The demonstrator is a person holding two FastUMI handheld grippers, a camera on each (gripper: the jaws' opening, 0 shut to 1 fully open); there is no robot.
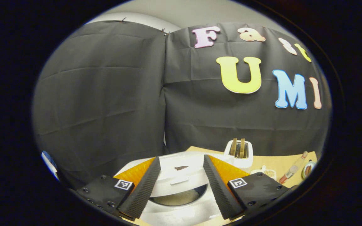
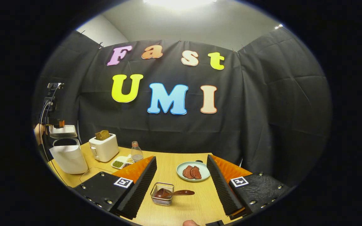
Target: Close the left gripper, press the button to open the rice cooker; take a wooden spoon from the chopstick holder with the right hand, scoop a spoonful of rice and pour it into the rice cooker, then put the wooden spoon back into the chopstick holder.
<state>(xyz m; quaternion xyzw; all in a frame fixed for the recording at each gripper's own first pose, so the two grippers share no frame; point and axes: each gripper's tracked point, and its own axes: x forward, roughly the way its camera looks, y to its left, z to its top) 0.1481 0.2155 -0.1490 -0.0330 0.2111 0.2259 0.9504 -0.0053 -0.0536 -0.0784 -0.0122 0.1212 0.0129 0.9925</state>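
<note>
- Left gripper [image 1: 181,179]: seen in the left gripper view with fingers spread wide and nothing between them; it is held just above the rice cooker [image 1: 181,194].
- Rice cooker: white; in the left gripper view the lid [image 1: 181,174] is raised and the dark inner pot [image 1: 181,197] is exposed at 6 o'clock. In the right gripper view it is found at 9 o'clock, at the table's far left, lid up.
- Right gripper [image 2: 181,182]: fingers parted, nothing gripped, held above the table [image 2: 196,207].
- Chopstick holder [image 2: 162,194]: a small wire basket between the right gripper's fingers, at 6 o'clock in the right gripper view.
- Wooden spoon [image 2: 174,193]: dark, laid across the holder, bowl inside, handle pointing to 3 o'clock.
- Toaster [image 2: 104,147]: white, bread in its slots, just beside the rice cooker.
- Plate [image 2: 193,171]: pale green, two brown pieces on it, beyond the holder.
- Bottle [image 2: 136,152] and divided dish [image 2: 121,162]: near the toaster.
</note>
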